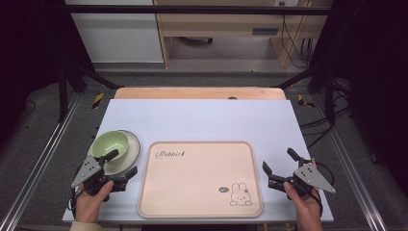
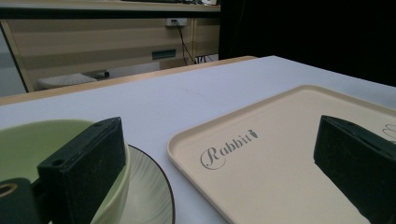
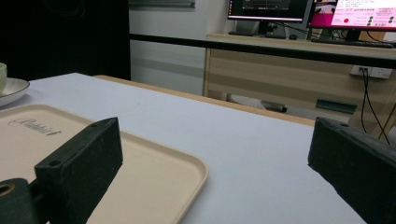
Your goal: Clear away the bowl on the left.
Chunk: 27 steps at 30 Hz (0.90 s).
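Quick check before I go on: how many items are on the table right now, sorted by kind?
Bowls: 1, the green bowl
Plates: 1, the white plate under the bowl
Trays: 1, the beige tray with the rabbit print
Total: 3

I'm working in what looks like a lab or office test bay; monitors (image 3: 299, 10) glow at the upper right, cables (image 1: 294, 41) hang by a wooden desk (image 1: 216, 24), black curtains (image 1: 370, 72) flank the framed table (image 1: 202, 120).
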### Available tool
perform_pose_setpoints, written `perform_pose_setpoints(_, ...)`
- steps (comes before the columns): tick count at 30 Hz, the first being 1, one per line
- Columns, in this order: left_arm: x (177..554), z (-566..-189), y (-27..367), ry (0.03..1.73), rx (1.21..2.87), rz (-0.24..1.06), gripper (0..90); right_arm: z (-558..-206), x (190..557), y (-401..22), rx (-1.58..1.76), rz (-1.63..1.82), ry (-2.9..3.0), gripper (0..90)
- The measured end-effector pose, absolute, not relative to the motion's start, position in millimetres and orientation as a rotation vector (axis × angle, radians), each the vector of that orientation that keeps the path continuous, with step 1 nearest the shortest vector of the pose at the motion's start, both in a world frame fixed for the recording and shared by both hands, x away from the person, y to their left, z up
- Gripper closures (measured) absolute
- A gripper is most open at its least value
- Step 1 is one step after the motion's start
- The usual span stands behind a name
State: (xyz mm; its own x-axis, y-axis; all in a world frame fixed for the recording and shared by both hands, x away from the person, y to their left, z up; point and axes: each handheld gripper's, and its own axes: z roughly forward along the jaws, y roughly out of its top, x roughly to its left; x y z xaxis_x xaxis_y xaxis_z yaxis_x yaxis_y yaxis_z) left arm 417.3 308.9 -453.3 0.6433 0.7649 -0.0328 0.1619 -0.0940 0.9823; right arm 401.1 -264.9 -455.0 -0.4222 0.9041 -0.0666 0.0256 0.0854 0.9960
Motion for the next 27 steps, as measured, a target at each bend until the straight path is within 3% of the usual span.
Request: perform_pose_setpoints(27, 417, -432, 318, 0.865, 1.651, 0.77, 5.6, -455, 402, -254, 0.981, 1.388, 1.624, 3.1)
